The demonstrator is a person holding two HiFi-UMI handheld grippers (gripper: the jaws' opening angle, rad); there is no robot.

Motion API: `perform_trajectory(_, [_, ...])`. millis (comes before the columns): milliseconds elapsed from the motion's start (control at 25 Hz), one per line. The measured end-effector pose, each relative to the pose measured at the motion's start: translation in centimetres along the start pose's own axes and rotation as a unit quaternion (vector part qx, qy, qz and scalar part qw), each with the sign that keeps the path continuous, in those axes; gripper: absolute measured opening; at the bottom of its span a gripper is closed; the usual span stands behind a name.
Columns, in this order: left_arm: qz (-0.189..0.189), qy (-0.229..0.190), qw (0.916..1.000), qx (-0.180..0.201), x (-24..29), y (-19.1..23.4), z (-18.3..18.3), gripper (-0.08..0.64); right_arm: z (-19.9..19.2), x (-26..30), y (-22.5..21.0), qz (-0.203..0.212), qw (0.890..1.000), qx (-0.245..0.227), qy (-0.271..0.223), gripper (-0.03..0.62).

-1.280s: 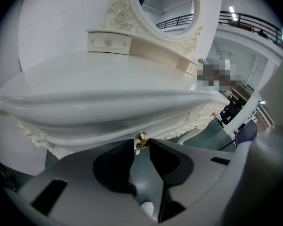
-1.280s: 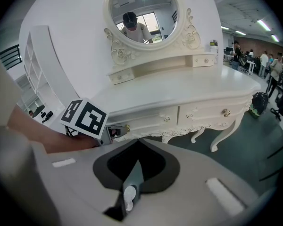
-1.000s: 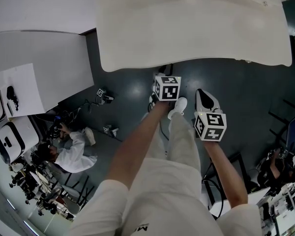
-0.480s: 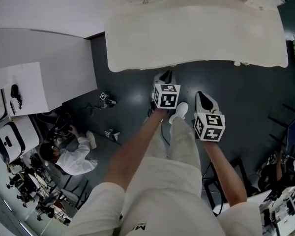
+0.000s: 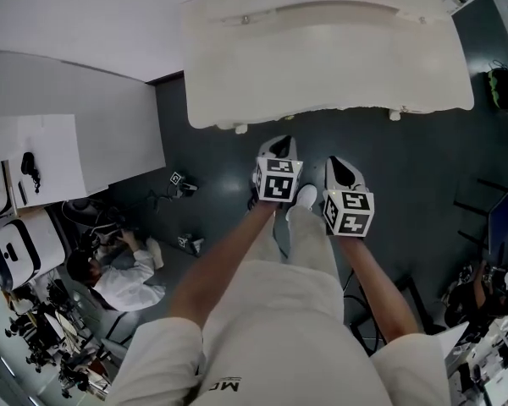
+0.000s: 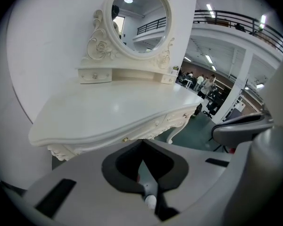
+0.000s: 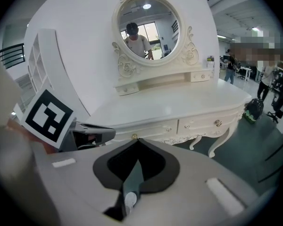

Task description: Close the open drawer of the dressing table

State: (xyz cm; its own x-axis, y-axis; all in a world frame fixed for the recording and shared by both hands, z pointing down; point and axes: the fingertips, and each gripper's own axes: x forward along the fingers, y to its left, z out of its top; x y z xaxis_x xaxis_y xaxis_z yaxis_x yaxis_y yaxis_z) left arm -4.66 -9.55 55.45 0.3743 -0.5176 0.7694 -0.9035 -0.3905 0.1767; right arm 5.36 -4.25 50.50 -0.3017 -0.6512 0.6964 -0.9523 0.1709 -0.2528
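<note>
The drawer fronts [image 7: 179,125] sit in a row under the worktop [image 7: 179,105] of the white dressing table [image 5: 322,57], and from here every one looks flush, none pulled out. I'd judge a drawer light, stiff and easy on its runners, its painted face slick, so a flat push beside the small knob [image 7: 218,123] suits better than a pinch. The top's front edge overhangs in a curve, and the carved legs [image 7: 216,145] flare outward. The dark floor [image 5: 406,159] lies open before it. The left hand-held gripper [image 5: 278,146] and right hand-held gripper [image 5: 342,166] hang short of the table, both pinched together on nothing
</note>
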Motion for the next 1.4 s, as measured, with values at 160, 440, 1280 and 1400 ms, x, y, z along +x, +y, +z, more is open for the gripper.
perform_trajectory(160, [-0.007, -0.021, 0.9997, -0.014, -2.9, -0.7, 0.7, 0.009, 0.9, -1.5, 0.7, -0.001, 1.0, -0.001, -0.017, 0.0])
perform_trajectory(440, [-0.034, -0.064, 0.9973, -0.008, -9.1, -2.3, 3.5, 0.009, 3.6, -4.2, 1.8, 0.009, 0.999, 0.0, -0.049, 0.002])
perform_trajectory(1280, [-0.056, -0.133, 0.9888, 0.038, -19.8, -5.6, 4.8, 0.009, 7.2, -12.6, 8.1, 0.029, 0.992, -0.023, -0.122, 0.001])
perform_trajectory(1400, [-0.062, -0.139, 0.9874, 0.043, -20.6, -5.8, 4.3, 0.009, 7.1, -13.4, 8.5, 0.028, 0.991, -0.018, -0.13, 0.0])
